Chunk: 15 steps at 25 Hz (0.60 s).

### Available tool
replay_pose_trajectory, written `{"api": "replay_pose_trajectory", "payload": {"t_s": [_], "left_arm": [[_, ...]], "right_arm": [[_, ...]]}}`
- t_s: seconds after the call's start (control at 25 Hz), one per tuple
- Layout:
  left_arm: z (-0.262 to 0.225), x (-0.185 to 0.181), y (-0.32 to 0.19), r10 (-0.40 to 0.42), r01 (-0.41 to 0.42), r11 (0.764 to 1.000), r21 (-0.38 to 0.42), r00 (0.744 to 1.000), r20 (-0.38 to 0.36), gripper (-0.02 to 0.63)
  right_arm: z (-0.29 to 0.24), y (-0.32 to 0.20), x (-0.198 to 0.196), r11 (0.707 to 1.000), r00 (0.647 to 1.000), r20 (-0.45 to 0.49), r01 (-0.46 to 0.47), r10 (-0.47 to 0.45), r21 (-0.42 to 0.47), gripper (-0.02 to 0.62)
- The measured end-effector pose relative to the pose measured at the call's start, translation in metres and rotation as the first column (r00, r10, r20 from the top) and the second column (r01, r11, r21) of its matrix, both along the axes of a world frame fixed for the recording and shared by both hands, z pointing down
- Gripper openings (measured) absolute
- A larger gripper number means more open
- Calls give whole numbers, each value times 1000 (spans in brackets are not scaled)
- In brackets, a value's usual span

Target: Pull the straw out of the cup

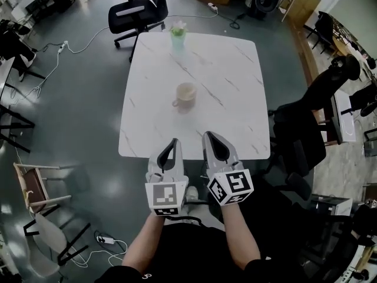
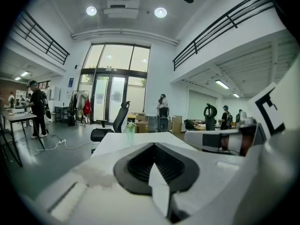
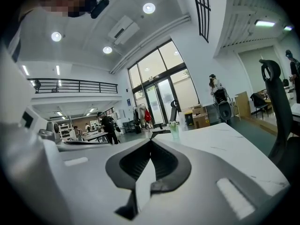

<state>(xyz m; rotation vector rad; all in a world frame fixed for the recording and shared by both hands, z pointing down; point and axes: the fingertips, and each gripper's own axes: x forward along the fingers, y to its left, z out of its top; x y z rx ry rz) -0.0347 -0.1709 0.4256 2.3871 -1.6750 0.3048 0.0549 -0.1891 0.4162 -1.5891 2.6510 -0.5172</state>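
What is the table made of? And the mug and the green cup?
The table looks like white marble or a marble-print top: grey veins, slight sheen. The mug looks like cream ceramic, smooth and opaque. The green cup seems see-through plastic or glass; too small to tell.

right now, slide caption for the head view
Left gripper and right gripper, shut, at the near edge of a marbled table; beige mug centre, green cup at far edge.
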Motion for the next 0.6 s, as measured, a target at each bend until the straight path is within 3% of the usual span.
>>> {"api": "replay_pose_trajectory", "payload": {"t_s": [0.6], "left_arm": [[36, -4, -64, 69, -67, 996, -53, 997, 34, 2]], "right_arm": [[37, -72, -12, 997, 999, 7, -38, 39, -62, 9]]}}
